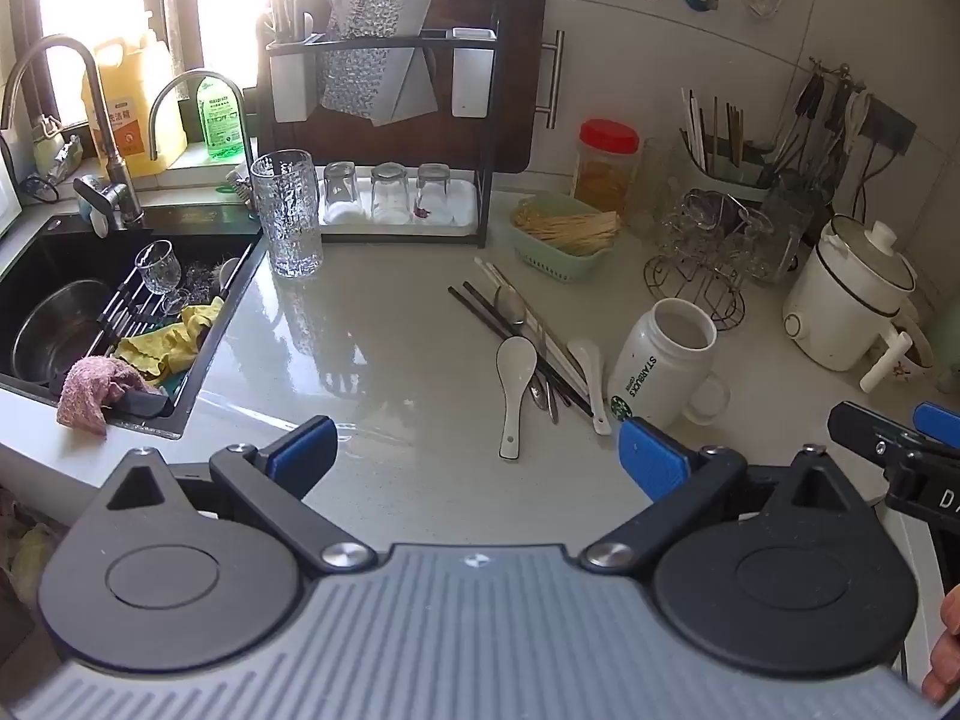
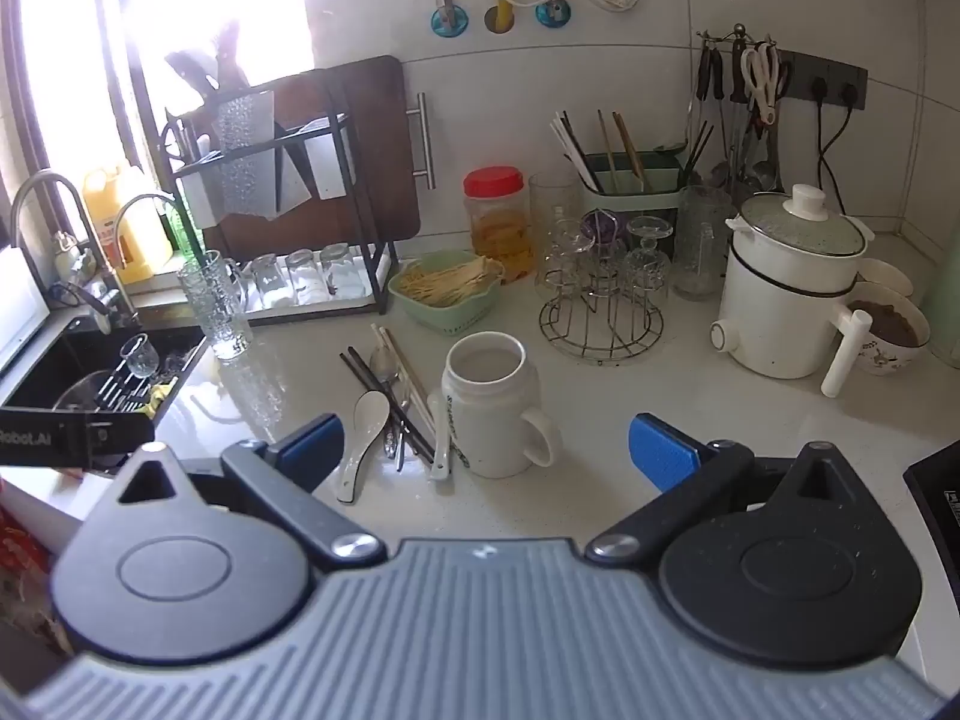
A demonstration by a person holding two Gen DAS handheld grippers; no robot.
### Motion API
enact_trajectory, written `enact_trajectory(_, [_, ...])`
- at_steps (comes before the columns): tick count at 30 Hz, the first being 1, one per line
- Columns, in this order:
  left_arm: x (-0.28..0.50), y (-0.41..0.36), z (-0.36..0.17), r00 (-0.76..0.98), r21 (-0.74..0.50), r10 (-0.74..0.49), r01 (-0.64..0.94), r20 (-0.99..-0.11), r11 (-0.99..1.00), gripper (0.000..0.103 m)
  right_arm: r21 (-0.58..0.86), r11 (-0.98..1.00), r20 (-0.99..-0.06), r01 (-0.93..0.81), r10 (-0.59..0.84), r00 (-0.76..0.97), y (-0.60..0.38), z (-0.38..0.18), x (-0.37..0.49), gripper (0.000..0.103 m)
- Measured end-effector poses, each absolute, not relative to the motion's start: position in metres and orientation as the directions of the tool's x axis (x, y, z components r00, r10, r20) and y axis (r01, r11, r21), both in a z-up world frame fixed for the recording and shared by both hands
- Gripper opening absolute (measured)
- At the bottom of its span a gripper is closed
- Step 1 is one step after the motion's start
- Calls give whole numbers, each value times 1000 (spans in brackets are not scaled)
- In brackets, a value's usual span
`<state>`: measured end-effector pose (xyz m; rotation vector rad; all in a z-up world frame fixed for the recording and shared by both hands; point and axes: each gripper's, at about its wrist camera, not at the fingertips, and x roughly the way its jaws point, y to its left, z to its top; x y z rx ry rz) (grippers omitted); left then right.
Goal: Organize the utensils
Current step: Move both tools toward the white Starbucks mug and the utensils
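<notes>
Your left gripper [image 1: 480, 450] tilts down over the counter [image 1: 384, 360], jaws spread wide and empty. Your right gripper [image 2: 489, 450] angles down beside it, likewise wide apart, holding nothing. Just past them the utensils [image 1: 528, 348], two white spoons, metal spoons and chopsticks, lie heaped on the counter, touching the white mug [image 2: 489, 402]. Farther back stands the chopstick holder [image 2: 630, 192].

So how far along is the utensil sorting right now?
Nothing looks sorted yet. The white mug stands empty, and the ceramic spoons, black chopsticks and metal spoon lie piled on the countertop beside it. Left gripper and right gripper are open, holding nothing. The whole pile remains.
</notes>
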<state>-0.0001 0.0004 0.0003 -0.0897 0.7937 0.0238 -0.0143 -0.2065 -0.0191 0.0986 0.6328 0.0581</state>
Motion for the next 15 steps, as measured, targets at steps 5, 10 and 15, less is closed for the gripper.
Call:
enact_trajectory(5, [1,1,-1,702,-60,-12,-44,-712,997,102,118,993,-590,-24,89,802,-214,-14,-14,103])
enact_trajectory(10, [-4,-2,1,707,-72,-32,-26,-707,997,102,93,995,-586,-20,71,807,-205,-14,-22,103])
enact_trajectory(15, [-5,0,-1,701,-72,-42,-13,-712,997,102,94,995,-587,-17,69,806,-208,-13,-23,103])
